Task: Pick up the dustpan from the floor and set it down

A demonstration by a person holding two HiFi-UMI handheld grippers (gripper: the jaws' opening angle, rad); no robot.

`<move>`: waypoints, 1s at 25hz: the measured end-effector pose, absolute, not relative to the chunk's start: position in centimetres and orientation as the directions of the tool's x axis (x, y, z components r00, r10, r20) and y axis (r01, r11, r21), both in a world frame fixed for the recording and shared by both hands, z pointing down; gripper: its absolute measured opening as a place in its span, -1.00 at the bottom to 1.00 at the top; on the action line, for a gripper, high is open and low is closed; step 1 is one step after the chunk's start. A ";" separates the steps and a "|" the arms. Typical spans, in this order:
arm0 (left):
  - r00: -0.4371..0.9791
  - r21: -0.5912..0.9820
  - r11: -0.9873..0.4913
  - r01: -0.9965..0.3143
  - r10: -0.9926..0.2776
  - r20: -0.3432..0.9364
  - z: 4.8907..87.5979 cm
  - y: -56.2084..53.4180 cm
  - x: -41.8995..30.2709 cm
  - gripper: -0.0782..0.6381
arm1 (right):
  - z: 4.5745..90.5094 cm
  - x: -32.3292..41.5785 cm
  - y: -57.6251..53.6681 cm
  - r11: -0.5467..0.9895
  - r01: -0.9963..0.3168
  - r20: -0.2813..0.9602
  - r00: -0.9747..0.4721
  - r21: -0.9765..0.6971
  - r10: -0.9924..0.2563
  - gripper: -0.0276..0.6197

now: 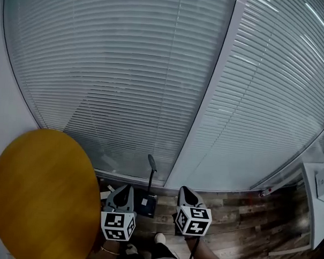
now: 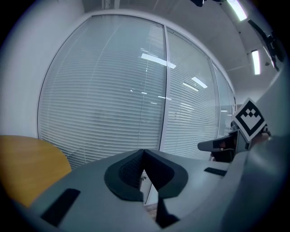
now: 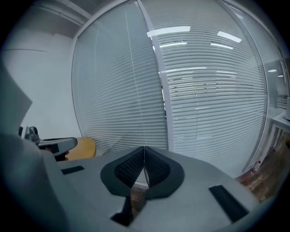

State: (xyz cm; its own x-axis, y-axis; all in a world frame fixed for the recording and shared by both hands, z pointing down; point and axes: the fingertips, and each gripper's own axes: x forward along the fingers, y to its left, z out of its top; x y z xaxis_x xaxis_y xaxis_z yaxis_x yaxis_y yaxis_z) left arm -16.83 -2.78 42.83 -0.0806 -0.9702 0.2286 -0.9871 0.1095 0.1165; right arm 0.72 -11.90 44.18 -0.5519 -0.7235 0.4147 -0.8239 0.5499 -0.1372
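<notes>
We hold both claws low and side by side over the wooden floor [image 1: 238, 215], each pointing forward and slightly down toward the foot of a glass wall hung with shut blinds [image 1: 126, 82]. The left claw [image 1: 123, 190] has its jaws pressed together at the tips with nothing between them, as its own view [image 2: 144, 152] shows. The right claw [image 1: 185, 190] is likewise closed and empty [image 3: 144, 148]. The marker cubes ride on top of both, nearest us.

The dustpan [image 1: 146, 203] stands on the floor between the two claws, close against the base of the wall, with its long handle [image 1: 151, 171] rising upright. Neither claw touches it; the left one is just beside the pan, and the right one stands a little farther off.

A forearm [image 1: 206, 255] runs back from the right claw. A wrist with a thin bracelet [image 1: 109, 251] shows behind the left. A round yellow tabletop [image 1: 41, 196] fills the lower left corner.
</notes>
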 end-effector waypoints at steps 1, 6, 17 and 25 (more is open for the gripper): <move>-0.083 0.112 0.111 -0.987 -0.969 0.231 43.3 -3.3 -16.8 -0.73 | 44.4 0.5 -12.5 0.556 -0.821 0.414 -0.554 -0.129 -0.723 -0.82; -0.090 0.115 0.124 -0.986 -0.961 0.263 47.5 -2.6 -16.5 -0.73 | 47.6 -0.2 -12.1 0.580 -0.808 0.421 -0.565 -0.105 -0.710 -0.82; -0.123 0.159 0.184 -0.970 -0.935 0.334 55.0 -4.3 -19.5 -0.73 | 55.0 -3.7 -14.0 0.579 -0.808 0.486 -0.549 -0.104 -0.679 -0.82; -0.145 0.140 0.215 -0.967 -0.909 0.392 60.4 -6.5 -21.5 -0.73 | 61.4 -4.7 -16.7 0.573 -0.808 0.557 -0.539 -0.133 -0.631 -0.82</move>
State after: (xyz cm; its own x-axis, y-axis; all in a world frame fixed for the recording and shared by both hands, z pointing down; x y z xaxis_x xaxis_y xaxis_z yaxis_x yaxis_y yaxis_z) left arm -21.49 -6.47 60.43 -0.1452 -0.9086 0.3917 -0.9667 0.2147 0.1396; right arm -4.72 -16.66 61.42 -0.5393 -0.6312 0.5575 -0.8084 0.5735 -0.1328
